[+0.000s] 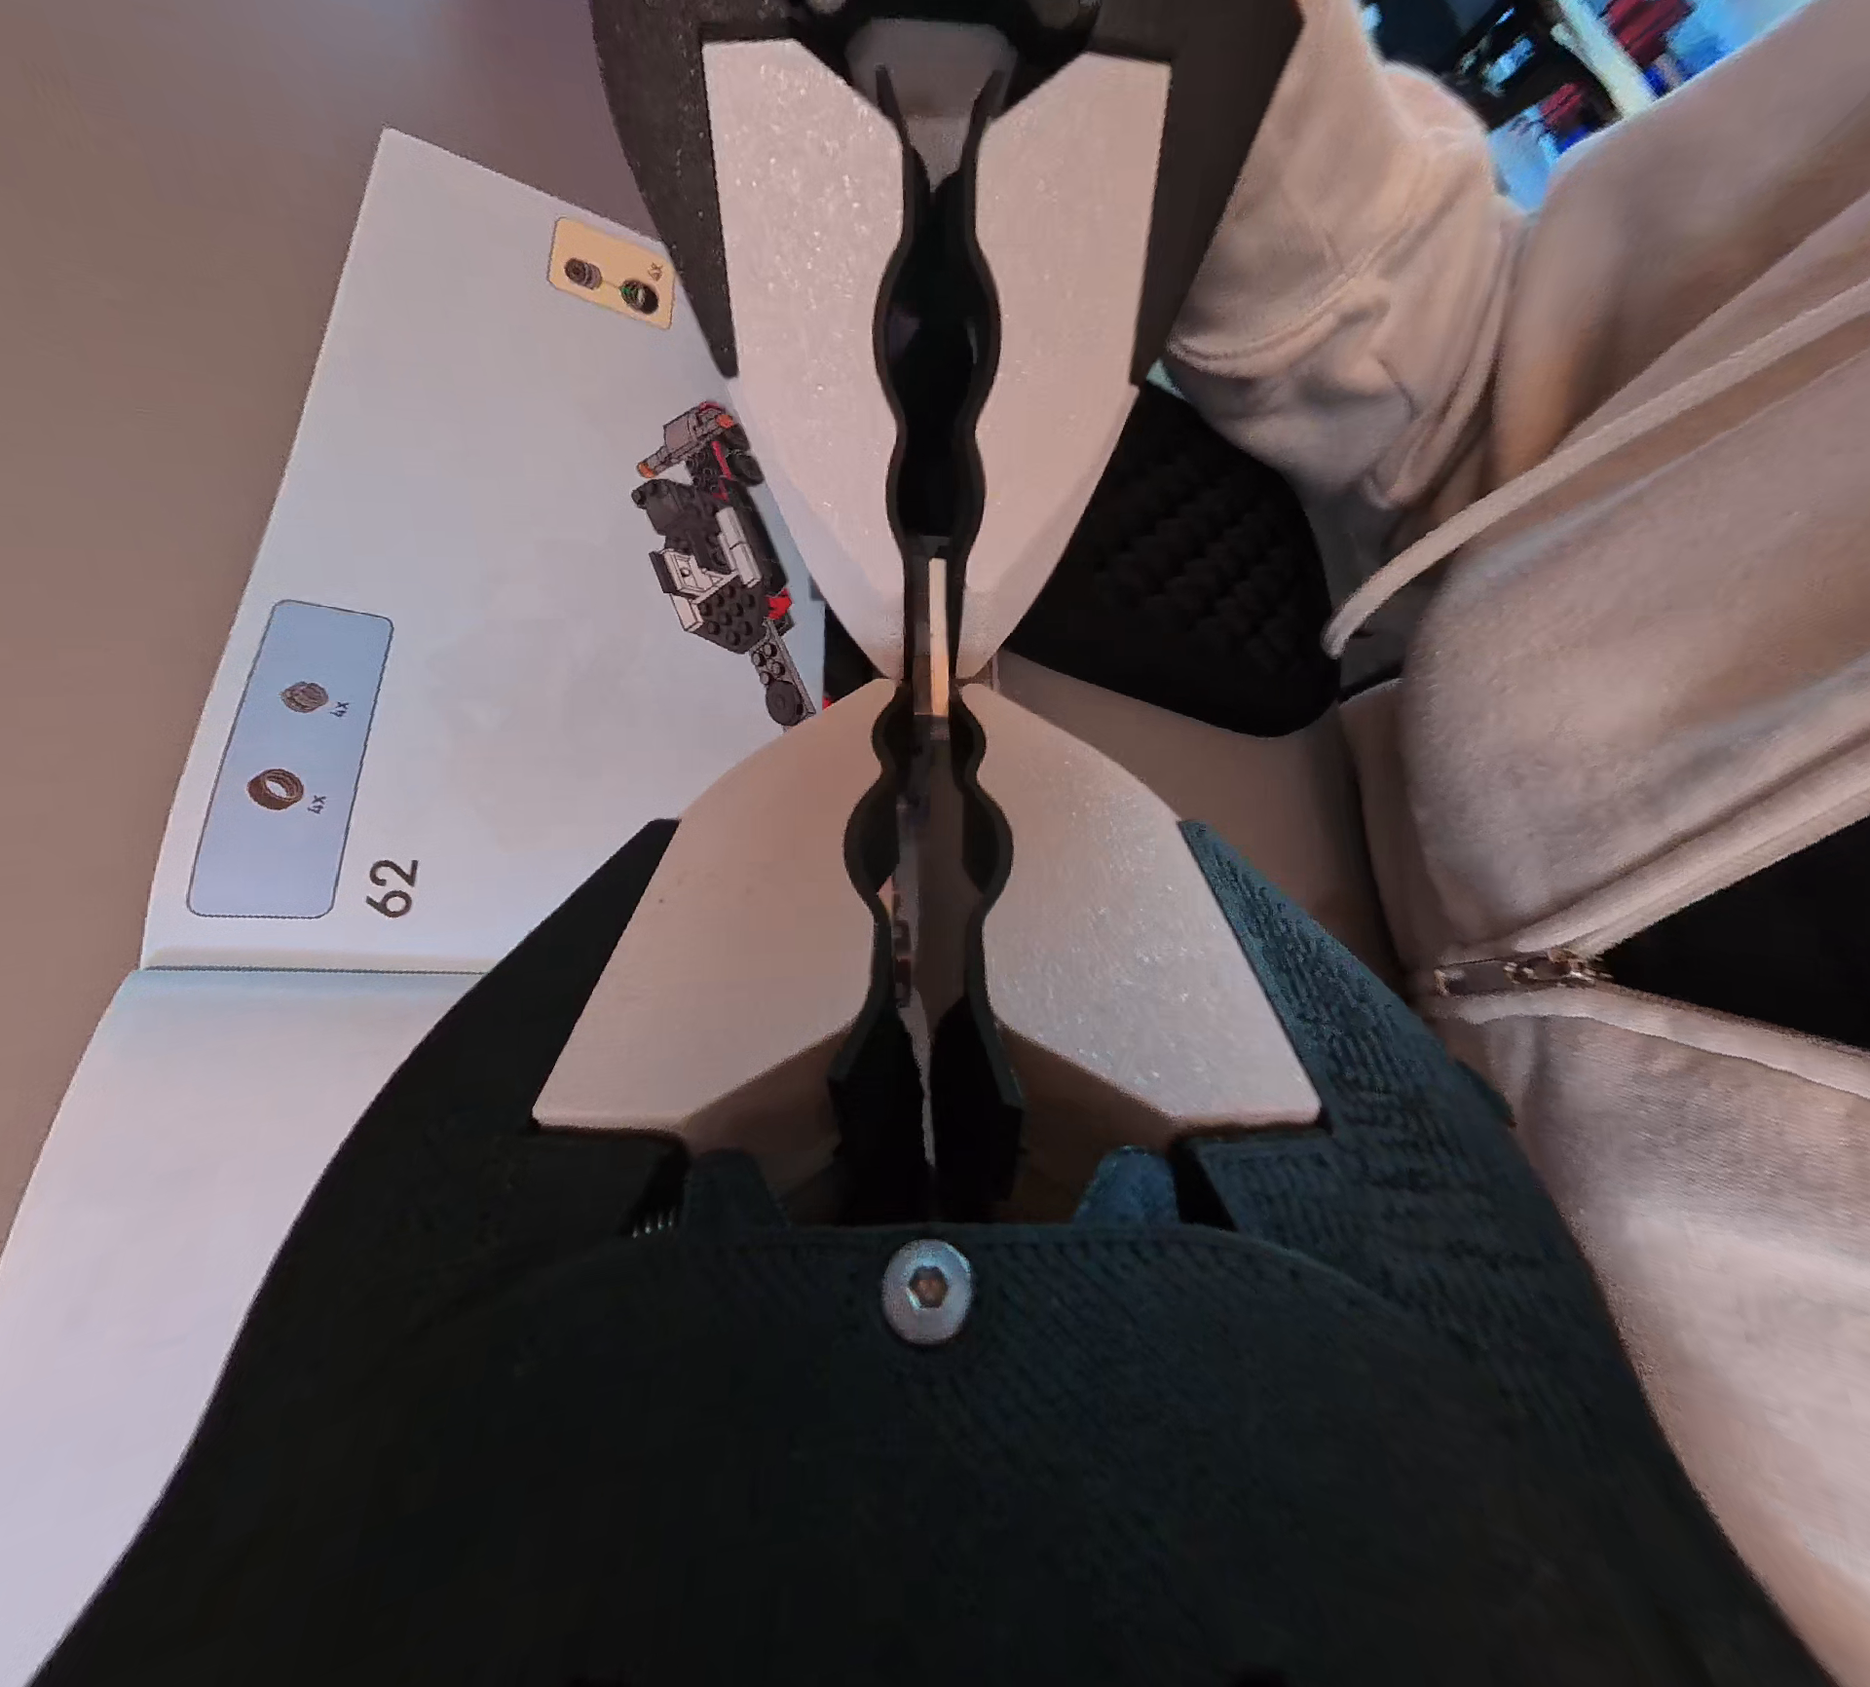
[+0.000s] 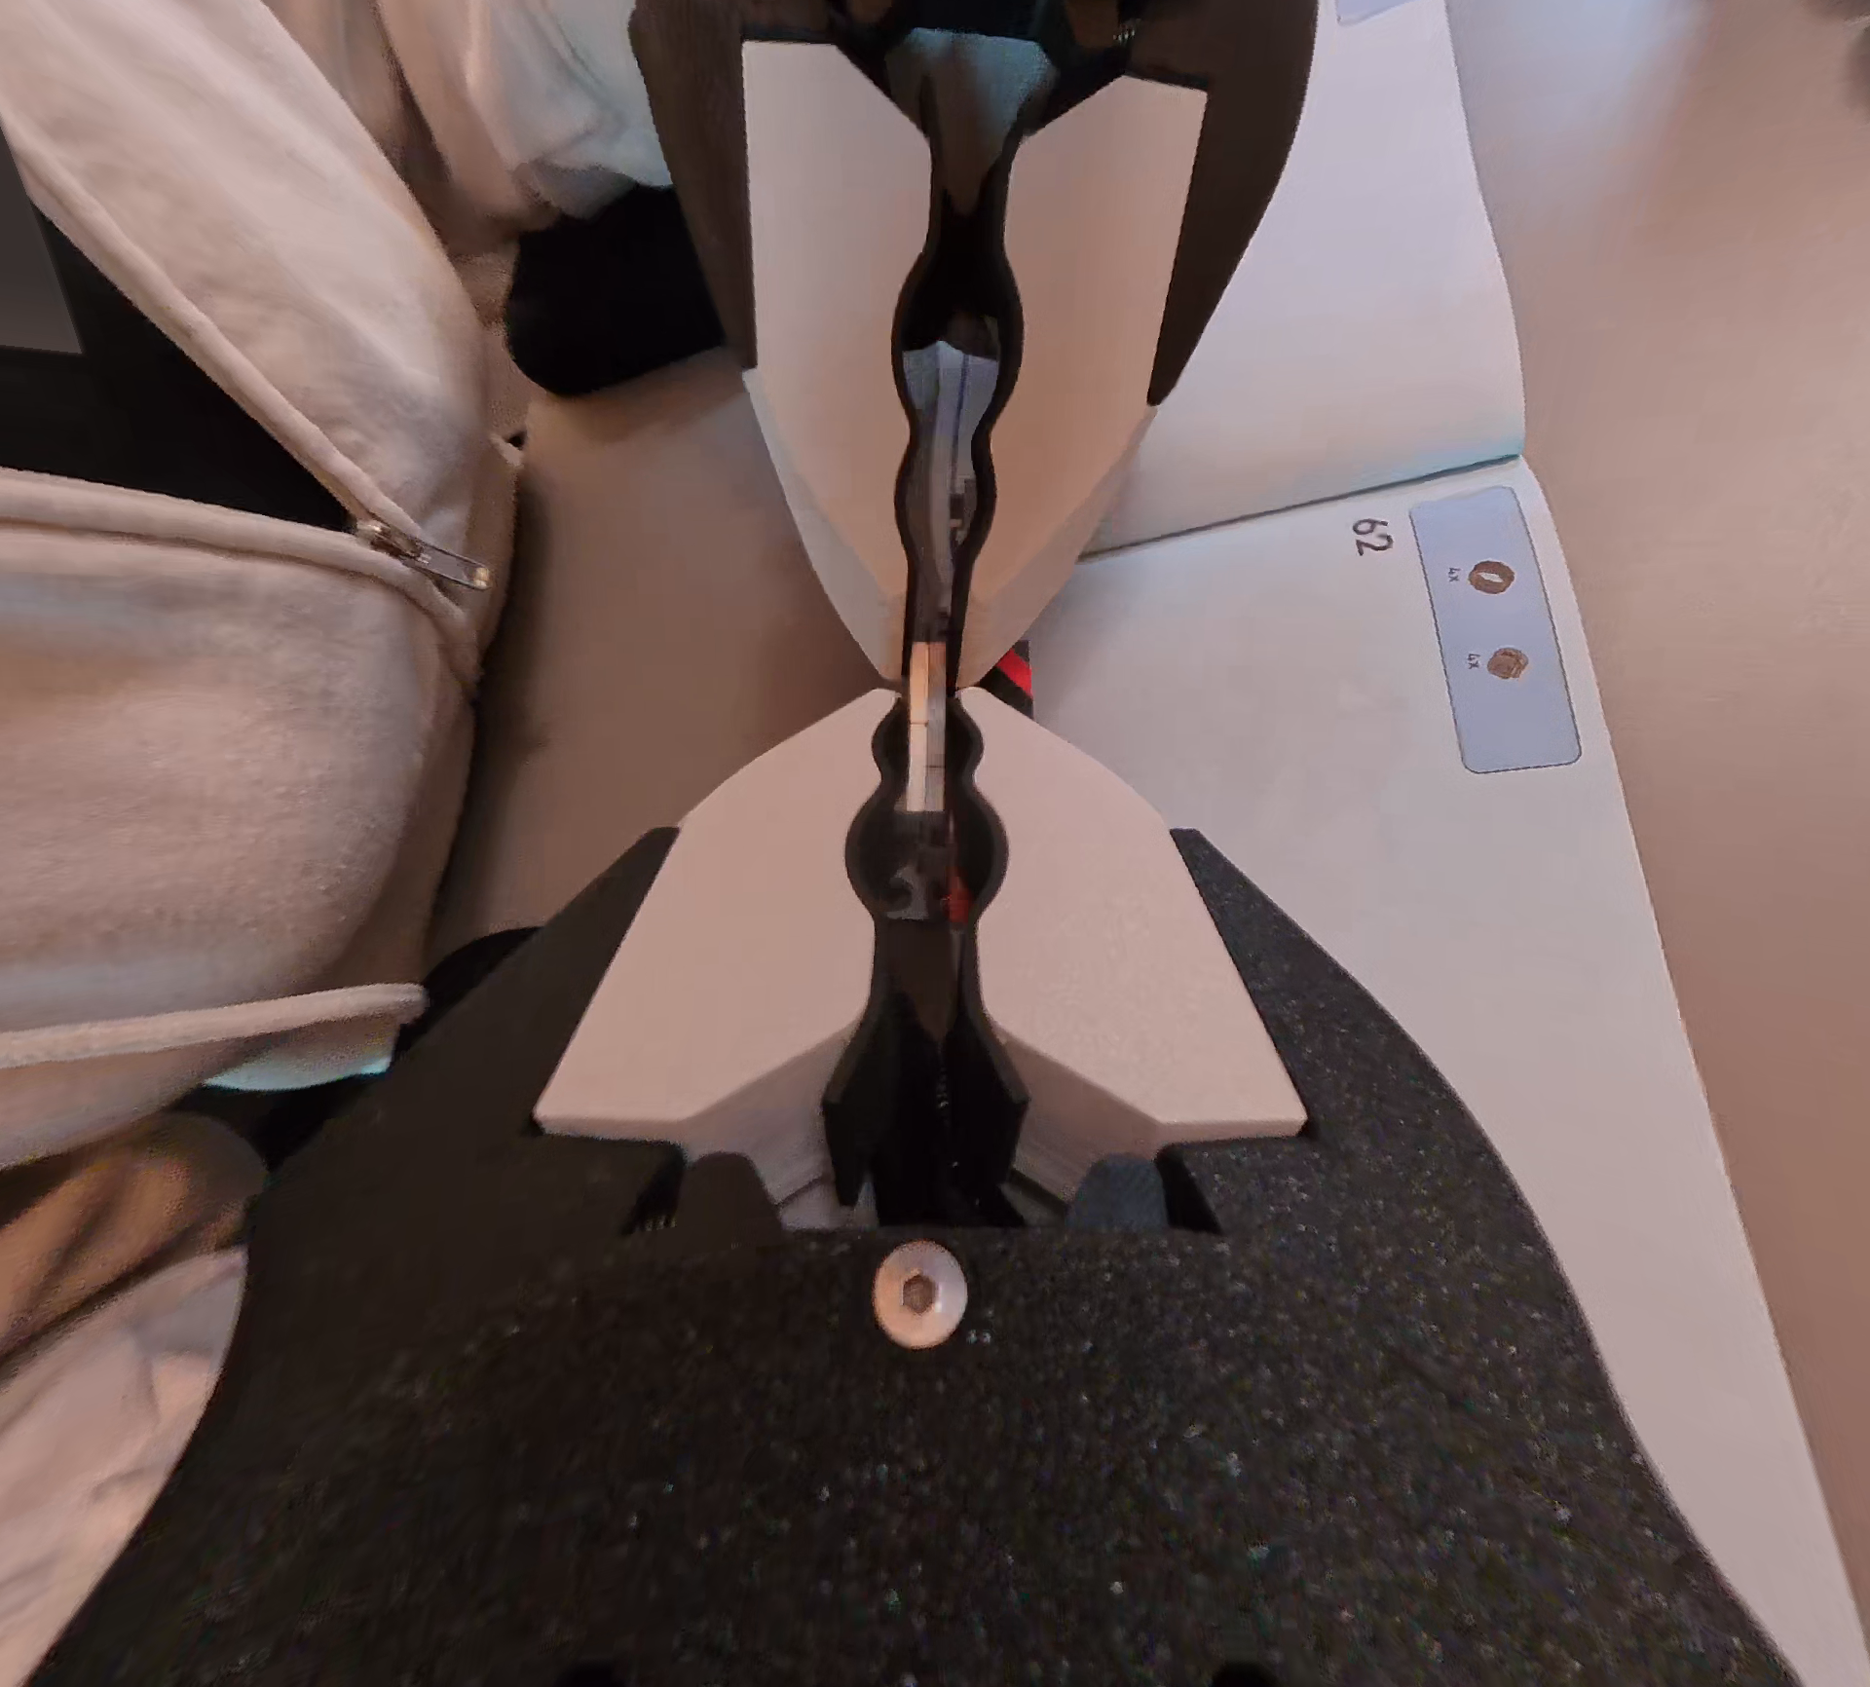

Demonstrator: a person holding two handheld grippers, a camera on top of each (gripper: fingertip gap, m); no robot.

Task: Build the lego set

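Observation:
My two grippers meet tip to tip over the table. In the left wrist view my left gripper point(image 1: 926, 712) comes up from the bottom and the right gripper point(image 1: 936, 652) comes down from the top. Both are shut on a thin white edge of the lego model point(image 1: 933, 626), which shows only through the slit between the fingers. In the right wrist view my right gripper point(image 2: 923, 718) is at the bottom and the left gripper point(image 2: 926, 662) at the top. The lego model point(image 2: 926, 707) shows as a white strip with dark parts and a red bit beside it. Most of the model is hidden by the fingers.
The open instruction booklet point(image 1: 455, 525) lies on the tan table point(image 1: 152, 120) beneath the grippers; it also shows in the right wrist view point(image 2: 1265, 728). A person in a beige zip hoodie point(image 1: 1568, 728) sits close behind. A black textured object point(image 1: 1184, 566) lies by the sleeve. The tips of both grippers are at nearly the same place.

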